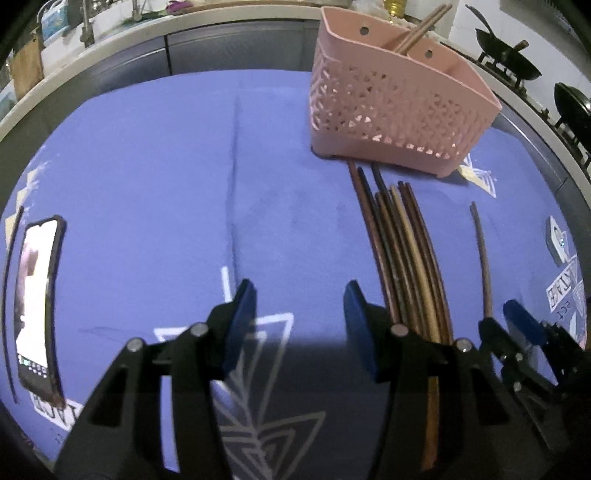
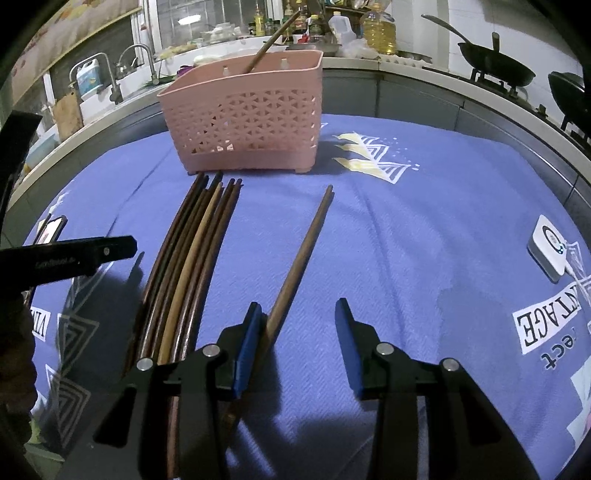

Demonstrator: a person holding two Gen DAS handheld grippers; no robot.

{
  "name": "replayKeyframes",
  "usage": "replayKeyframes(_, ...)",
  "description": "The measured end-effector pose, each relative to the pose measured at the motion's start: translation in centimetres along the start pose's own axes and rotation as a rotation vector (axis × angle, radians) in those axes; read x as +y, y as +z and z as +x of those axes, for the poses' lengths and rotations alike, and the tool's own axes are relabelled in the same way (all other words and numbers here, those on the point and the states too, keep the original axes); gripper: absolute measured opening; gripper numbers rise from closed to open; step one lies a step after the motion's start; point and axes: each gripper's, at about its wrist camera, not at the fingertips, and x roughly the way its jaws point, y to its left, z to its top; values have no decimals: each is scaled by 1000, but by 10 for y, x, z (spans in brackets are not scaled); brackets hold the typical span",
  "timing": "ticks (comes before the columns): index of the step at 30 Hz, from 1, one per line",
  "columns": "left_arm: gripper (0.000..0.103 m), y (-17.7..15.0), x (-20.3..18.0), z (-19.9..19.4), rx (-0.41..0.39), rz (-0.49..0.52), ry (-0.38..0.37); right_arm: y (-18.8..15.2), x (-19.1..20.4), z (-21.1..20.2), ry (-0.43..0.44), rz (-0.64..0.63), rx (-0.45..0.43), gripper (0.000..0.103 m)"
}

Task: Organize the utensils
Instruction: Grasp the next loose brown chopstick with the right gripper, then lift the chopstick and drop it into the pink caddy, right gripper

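Beside the bundle of chopsticks (image 2: 184, 266), a slim brown single chopstick (image 2: 299, 254) lies straight

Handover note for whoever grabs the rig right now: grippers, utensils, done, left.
Left gripper: open, empty, low over the blue printed cloth, just left of the bundle.
Right gripper: open, its left finger against the single brown wooden chopstick lying apart; not clamped.
Pink perforated plastic utensil holder: upright at the cloth's far side, already holding a couple of brown chopsticks.
Bundle of brown wooden chopsticks: flat on the cloth in front of the holder.
Left: grip the single chopstick, drop it in the holder, then the bundle.
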Motion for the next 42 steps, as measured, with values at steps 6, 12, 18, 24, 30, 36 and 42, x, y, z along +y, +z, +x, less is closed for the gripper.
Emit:
replayKeyframes(6, 49, 3, -10, -5, -14, 11, -42, 0, -2, 0, 12, 5, -5, 42)
replayKeyframes(12, 49, 6, -35, 2, -28, 95, 23, -1, -4, -1, 23, 9, -8, 42)
replayKeyframes(18, 49, 2, -54, 8, -35, 151, 84, -1, -5, 0, 29, 10, -14, 42)
replayKeyframes(24, 49, 0, -54, 8, -48, 153, 113, 1, -3, 1, 20, -7, -15, 42)
replayKeyframes(30, 9, 1, -44, 10, -25, 143, 49, 13, -8, 10, -3, -33, -3, 42)
replayKeyframes(36, 9, 6, -17, 8, 17, 122, -4, 44, -25, 27, 51, -34, 82, 42)
replayKeyframes(42, 15, 37, -8, 19, 56, 114, -18, 74, -36, 44, 71, -13, 141, 42)
